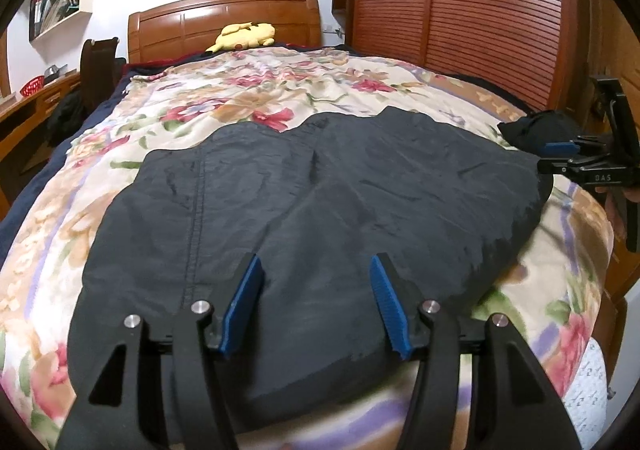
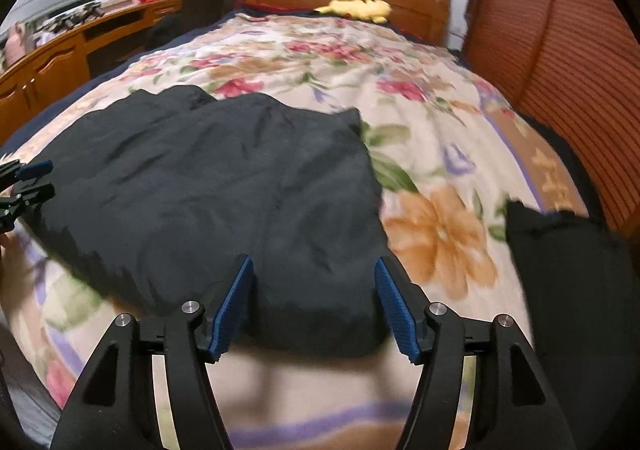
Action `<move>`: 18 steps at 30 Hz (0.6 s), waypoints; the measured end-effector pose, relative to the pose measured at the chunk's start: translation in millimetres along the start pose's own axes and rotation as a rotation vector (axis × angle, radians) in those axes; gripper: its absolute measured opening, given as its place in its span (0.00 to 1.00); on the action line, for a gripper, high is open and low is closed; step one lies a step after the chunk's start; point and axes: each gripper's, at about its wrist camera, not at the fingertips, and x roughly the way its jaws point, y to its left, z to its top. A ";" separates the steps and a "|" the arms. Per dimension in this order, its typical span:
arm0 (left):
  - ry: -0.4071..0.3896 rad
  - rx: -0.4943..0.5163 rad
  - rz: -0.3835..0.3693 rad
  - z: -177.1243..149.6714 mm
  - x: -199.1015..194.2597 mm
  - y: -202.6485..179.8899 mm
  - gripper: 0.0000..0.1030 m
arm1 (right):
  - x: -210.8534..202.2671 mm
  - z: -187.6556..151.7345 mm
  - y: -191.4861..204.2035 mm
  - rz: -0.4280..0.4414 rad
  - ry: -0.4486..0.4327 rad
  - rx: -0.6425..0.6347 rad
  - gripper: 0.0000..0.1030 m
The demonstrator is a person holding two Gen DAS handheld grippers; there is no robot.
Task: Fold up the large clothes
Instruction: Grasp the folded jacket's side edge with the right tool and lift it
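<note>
**Dark garment flat on the bed, both grippers released**

Left wrist view: the dark garment (image 1: 304,194) lies spread on the floral quilt (image 1: 248,90). The left gripper (image 1: 316,306) hovers above its near edge, fingers released. Bare quilt shows at 9 and 12 o'clock.

Right wrist view: the right gripper (image 2: 314,304) has its fingers spread, grasping nothing, over the garment's near right corner. Open quilt stretches toward 2 o'clock; a black cloth (image 2: 560,250) lies at 3.

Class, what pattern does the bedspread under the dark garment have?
The bedspread is cream with a floral print in red, orange, green and purple, clearest in the right wrist view.
</note>
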 end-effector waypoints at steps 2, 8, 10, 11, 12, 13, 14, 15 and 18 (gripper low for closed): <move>0.003 -0.004 -0.013 -1.1 0.9 -3.1 0.55 | 1.8 -5.8 -10.4 0.007 0.013 0.046 0.63; 0.023 0.007 -0.020 -4.4 7.2 -10.3 0.57 | 15.3 -21.2 -31.1 0.059 0.038 0.152 0.70; 0.031 0.008 -0.019 -6.0 9.4 -11.2 0.57 | 22.4 -24.8 -35.1 0.079 0.049 0.183 0.72; 0.034 0.008 -0.018 -6.7 10.5 -11.1 0.57 | 26.0 -27.7 -36.4 0.091 0.054 0.200 0.73; 0.038 0.012 -0.016 -7.4 11.6 -11.8 0.58 | 29.5 -30.7 -37.5 0.103 0.060 0.221 0.73; 0.043 0.018 -0.012 -8.3 12.4 -12.5 0.58 | 32.0 -33.0 -37.5 0.113 0.060 0.241 0.73; 0.046 0.022 -0.010 -9.4 12.5 -12.9 0.58 | 33.8 -34.3 -37.3 0.119 0.062 0.255 0.73; 0.051 0.026 -0.009 -10.4 13.5 -13.3 0.58 | 35.9 -35.7 -36.6 0.122 0.064 0.266 0.73; 0.055 0.029 -0.006 -12.1 14.9 -13.6 0.59 | 39.9 -35.1 -30.3 0.111 0.064 0.260 0.73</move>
